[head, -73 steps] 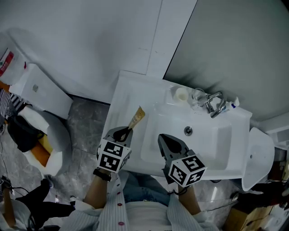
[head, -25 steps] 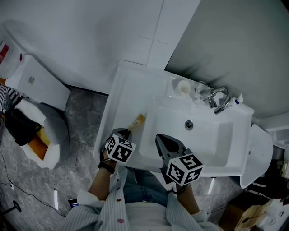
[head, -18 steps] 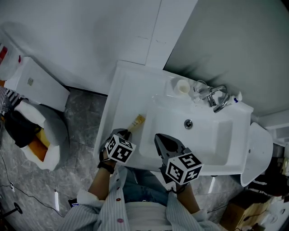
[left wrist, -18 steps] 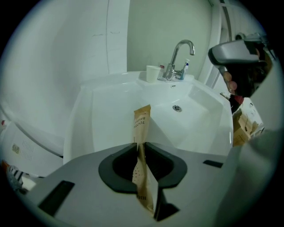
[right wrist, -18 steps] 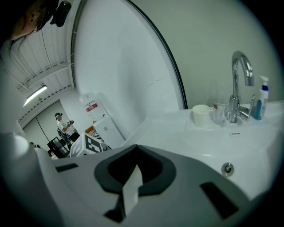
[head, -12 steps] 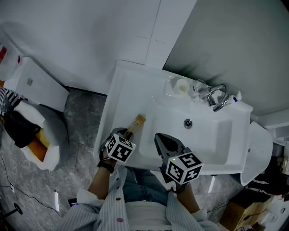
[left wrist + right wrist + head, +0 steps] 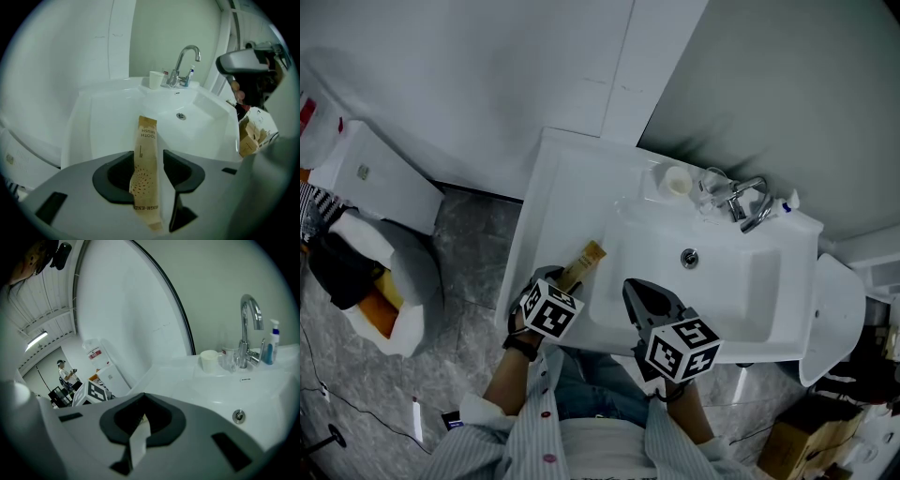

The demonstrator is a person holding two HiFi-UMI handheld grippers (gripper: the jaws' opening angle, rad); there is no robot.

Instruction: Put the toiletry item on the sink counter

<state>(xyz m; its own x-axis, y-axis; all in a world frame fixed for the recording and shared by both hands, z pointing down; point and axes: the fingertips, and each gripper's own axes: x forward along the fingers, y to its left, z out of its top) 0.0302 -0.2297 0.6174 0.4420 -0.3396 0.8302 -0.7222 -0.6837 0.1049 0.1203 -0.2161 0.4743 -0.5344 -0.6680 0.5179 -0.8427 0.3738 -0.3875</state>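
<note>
A tan paper toothbrush packet [image 7: 585, 259] rests on the white sink counter [image 7: 558, 187], at the left rim of the basin. My left gripper [image 7: 555, 278] is at its near end. In the left gripper view the packet [image 7: 146, 136] runs lengthwise between the jaws of that gripper [image 7: 149, 161], which have just been opening. It leans on the left jaw, and a gap shows on its right side. My right gripper [image 7: 649, 298] hovers over the basin's front edge. In its own view the right gripper [image 7: 140, 420] is shut and holds nothing.
At the back of the counter stand a white cup [image 7: 678, 181], a clear glass [image 7: 711, 195], a chrome tap [image 7: 748, 211] and a small blue-capped bottle [image 7: 787, 200]. The drain [image 7: 689, 258] sits in the basin. A toilet [image 7: 384, 187] is on the left, on the grey floor.
The left jaws have parted around the packet, and more of its length shows on the counter rim. Before that, the packet came down from above the counter. The right gripper has kept still.
</note>
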